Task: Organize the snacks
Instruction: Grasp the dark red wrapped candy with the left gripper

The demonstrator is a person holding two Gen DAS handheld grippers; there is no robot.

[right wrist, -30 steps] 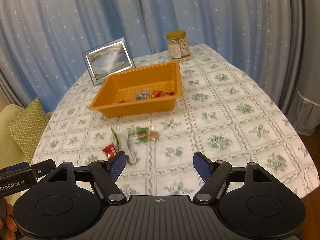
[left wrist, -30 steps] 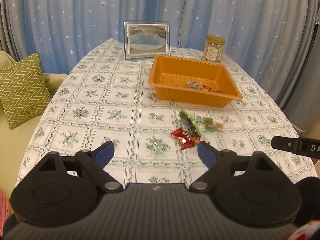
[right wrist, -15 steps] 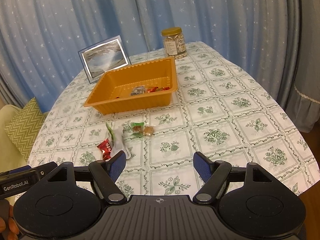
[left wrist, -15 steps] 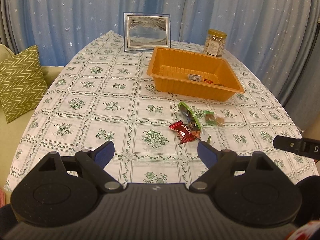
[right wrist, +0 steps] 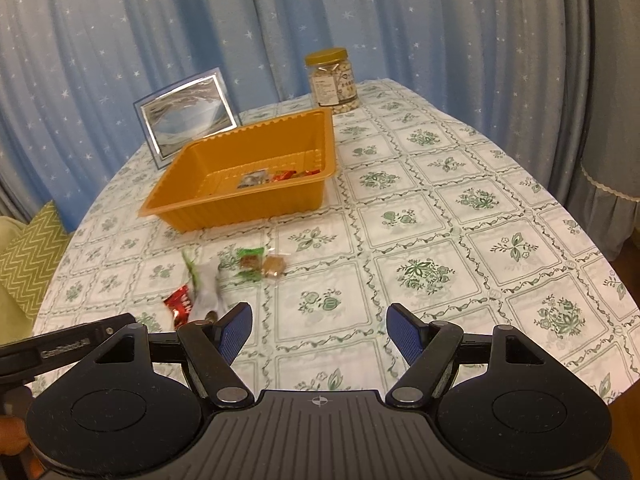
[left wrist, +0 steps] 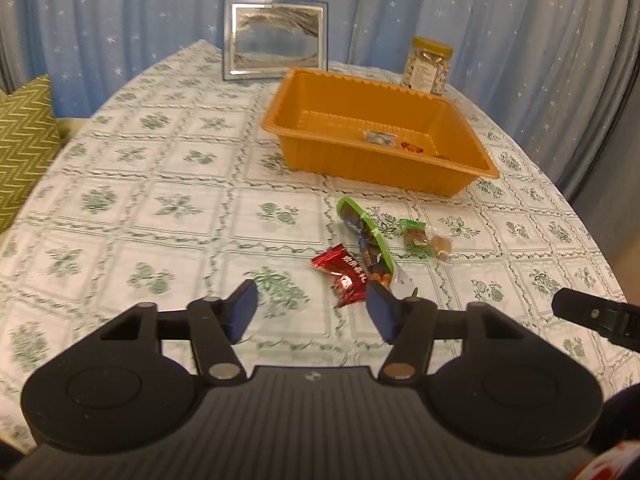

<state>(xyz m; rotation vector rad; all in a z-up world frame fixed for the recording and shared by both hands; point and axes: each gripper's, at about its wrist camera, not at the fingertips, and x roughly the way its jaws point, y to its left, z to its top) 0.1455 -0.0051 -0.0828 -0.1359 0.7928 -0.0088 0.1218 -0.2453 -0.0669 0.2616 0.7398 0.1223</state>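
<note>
An orange tray (left wrist: 476, 160) (right wrist: 240, 212) stands on the table with a few wrapped snacks inside. Loose snacks lie in front of it: a red packet (left wrist: 343, 274) (right wrist: 179, 303), a long green-edged packet (left wrist: 366, 236) (right wrist: 202, 280), a small green-wrapped candy (left wrist: 415, 233) (right wrist: 250, 262) and a brown candy (left wrist: 440, 245) (right wrist: 274, 266). My left gripper (left wrist: 310, 308) is open and empty, just short of the red packet. My right gripper (right wrist: 320, 330) is open and empty, over bare cloth to the right of the snacks.
A framed picture (left wrist: 276, 38) (right wrist: 188, 114) and a jar of nuts (left wrist: 429, 65) (right wrist: 332, 80) stand behind the tray. Blue curtains hang behind the table. A green zigzag cushion (left wrist: 22, 136) lies off the left edge. The table edge curves close on the right.
Both grippers have moved forward toward the loose snacks, which now lie closer to the fingers. Both stay open.
</note>
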